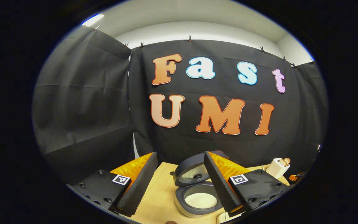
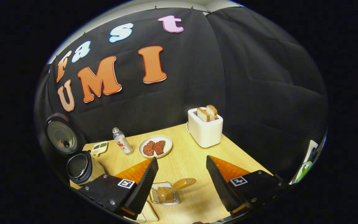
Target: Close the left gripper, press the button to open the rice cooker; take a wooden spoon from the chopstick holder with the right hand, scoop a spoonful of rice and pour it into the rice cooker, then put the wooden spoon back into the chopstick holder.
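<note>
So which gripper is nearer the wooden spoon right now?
Right. The right gripper hangs open just above the wooden spoon in its wire holder. The left gripper is open over the rice cooker.

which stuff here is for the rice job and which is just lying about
For the job:
- rice cooker, lid up, rice inside
- wooden spoon
- wire holder the spoon sits in
- right tool, open above the spoon

Lying about:
- toaster with bread
- plate of meat
- bottle
</note>
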Demonstrator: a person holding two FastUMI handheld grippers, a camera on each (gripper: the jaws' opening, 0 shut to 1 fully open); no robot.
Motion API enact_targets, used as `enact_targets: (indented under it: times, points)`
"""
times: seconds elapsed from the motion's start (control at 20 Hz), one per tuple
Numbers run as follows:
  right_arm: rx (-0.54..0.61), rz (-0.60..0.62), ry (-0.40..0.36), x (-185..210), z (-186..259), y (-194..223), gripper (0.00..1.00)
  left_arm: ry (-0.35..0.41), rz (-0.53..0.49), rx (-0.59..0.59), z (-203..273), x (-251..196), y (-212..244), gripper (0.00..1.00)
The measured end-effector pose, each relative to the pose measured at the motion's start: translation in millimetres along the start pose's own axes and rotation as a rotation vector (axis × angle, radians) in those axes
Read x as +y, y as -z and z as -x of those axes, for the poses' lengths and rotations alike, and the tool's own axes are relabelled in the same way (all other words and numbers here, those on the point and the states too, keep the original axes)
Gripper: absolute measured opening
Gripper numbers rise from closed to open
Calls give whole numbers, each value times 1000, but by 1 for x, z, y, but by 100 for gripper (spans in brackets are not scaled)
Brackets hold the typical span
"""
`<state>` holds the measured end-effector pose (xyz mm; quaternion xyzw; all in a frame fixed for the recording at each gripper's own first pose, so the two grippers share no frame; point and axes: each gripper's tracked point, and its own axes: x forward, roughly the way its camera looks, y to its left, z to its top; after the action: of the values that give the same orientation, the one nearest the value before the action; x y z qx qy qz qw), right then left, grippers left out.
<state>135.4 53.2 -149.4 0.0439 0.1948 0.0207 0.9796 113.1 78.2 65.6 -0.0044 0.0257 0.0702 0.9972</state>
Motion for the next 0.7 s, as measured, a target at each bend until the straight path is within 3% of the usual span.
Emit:
enact_targets:
  times: [0.25, 0.4, 0.5, 0.7]
  points:
    - [-76, -3, -55, 21, 17, -48, 95, 68, -5, 7, -62, -25, -18, 99]
    - [-120, 30, -30, 25, 26, -72, 95, 86, -29, 34, -110, -38, -16, 100]
    - [-150, 37, -50, 36, 38, -90, 95, 100, -50, 58, -139, -51, -7, 100]
    - [-182, 52, -123, 59, 60, -111, 95, 141, 3, 155, -191, -73, 33, 99]
